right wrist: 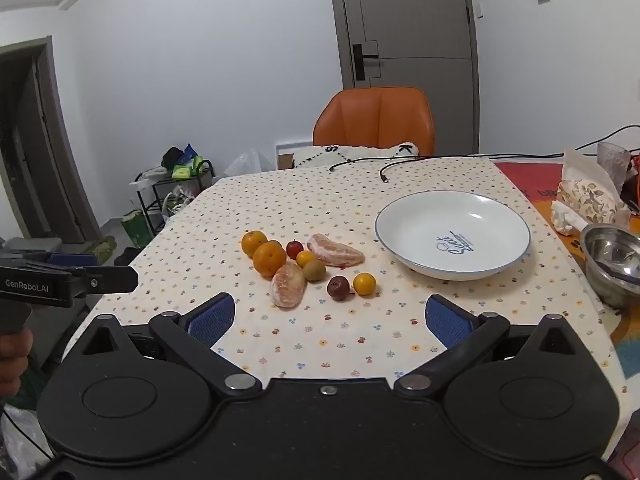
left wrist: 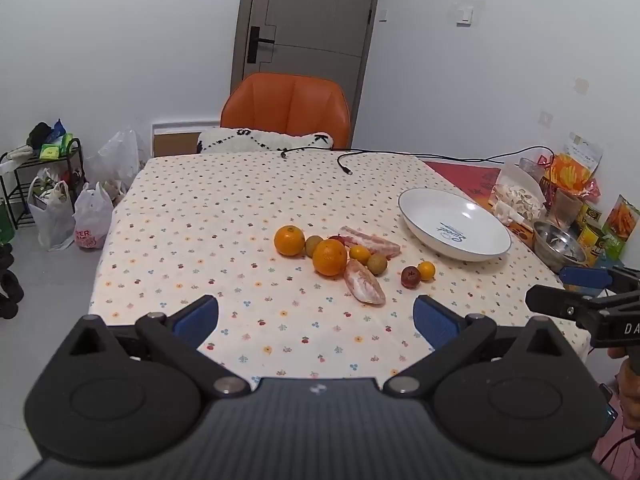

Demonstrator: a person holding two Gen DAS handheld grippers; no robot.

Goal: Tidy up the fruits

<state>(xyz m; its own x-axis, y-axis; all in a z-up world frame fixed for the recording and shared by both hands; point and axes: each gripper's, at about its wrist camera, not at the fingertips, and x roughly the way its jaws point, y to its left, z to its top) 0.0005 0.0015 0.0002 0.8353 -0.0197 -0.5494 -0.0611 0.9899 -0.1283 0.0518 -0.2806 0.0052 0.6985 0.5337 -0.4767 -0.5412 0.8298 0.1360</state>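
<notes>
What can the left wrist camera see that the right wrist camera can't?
Only the left wrist view shows the snack packets and tins at the table's far right, plus two white plastic bags on the floor. Only the right wrist view shows a dark open doorway at the left. Both show the white plate with nothing in it, the fruit cluster on the dotted tablecloth, the steel bowl, the orange chair and the grey door. Both grippers, left and right, are open.

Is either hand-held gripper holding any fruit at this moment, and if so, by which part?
Nothing is held. The left hand-held gripper and the right hand-held gripper are both open over the tablecloth, with all the fruit lying loose beyond them beside the empty white plate.
</notes>
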